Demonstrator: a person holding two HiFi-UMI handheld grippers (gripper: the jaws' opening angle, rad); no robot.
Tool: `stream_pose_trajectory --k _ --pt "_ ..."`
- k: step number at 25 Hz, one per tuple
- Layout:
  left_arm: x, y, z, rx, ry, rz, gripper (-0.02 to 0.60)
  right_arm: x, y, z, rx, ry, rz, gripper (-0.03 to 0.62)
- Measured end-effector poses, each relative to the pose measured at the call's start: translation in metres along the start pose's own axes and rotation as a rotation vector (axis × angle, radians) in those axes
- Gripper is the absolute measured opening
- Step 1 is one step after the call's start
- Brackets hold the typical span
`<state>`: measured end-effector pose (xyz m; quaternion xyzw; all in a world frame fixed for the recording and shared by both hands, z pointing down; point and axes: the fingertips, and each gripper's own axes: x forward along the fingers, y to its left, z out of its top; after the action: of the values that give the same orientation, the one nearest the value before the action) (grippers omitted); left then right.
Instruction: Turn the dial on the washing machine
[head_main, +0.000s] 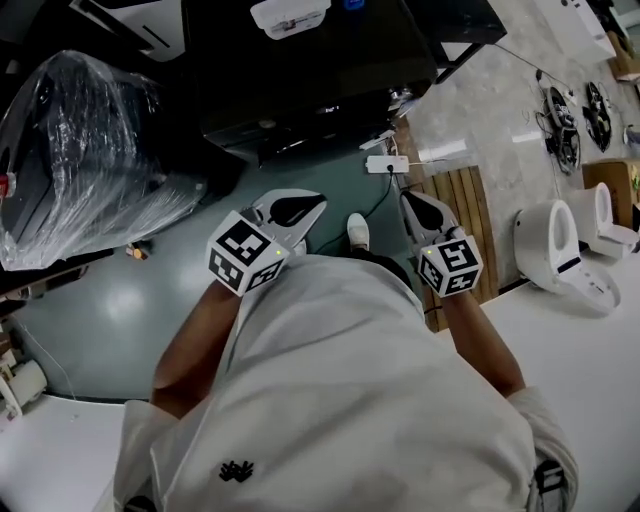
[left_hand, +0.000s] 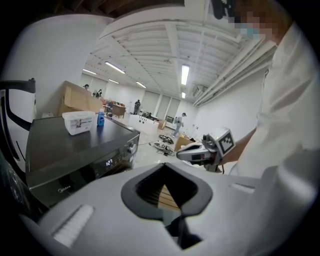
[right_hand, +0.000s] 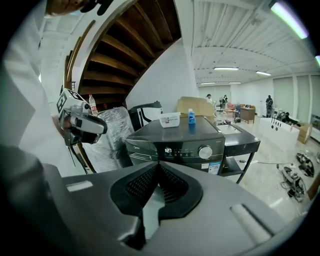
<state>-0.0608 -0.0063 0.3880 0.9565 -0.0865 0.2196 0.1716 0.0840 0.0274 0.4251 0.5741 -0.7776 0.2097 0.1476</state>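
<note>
The dark washing machine (head_main: 300, 80) stands ahead of me, its top seen from above in the head view. Its round silver dial (right_hand: 205, 152) sits on the front panel beside a lit display, and shows small in the left gripper view (left_hand: 131, 148). A white box (right_hand: 170, 119) and a blue bottle (right_hand: 191, 117) rest on the lid. My left gripper (head_main: 300, 207) and right gripper (head_main: 418, 205) are held near my waist, well short of the machine. The jaws of both are shut, with nothing between them.
A plastic-wrapped bulky object (head_main: 80, 150) stands left of the machine. A power strip (head_main: 388, 164) with a cable lies on the floor beside wooden boards (head_main: 465, 215). Two white toilets (head_main: 560, 250) and fan parts (head_main: 565, 125) sit to the right.
</note>
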Motion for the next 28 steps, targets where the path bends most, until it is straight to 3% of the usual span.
stream_pose_trajectory --k 13,28 --pt "-0.055 0.007 -0.031 0.039 0.013 -0.073 0.057 -0.015 0.073 0.003 0.063 -0.070 -0.065 0.002" --pt "-0.076 0.019 -0.040 0.036 -0.010 -0.101 0.057 0.000 0.108 0.014 0.045 -0.066 -0.054 0.002"
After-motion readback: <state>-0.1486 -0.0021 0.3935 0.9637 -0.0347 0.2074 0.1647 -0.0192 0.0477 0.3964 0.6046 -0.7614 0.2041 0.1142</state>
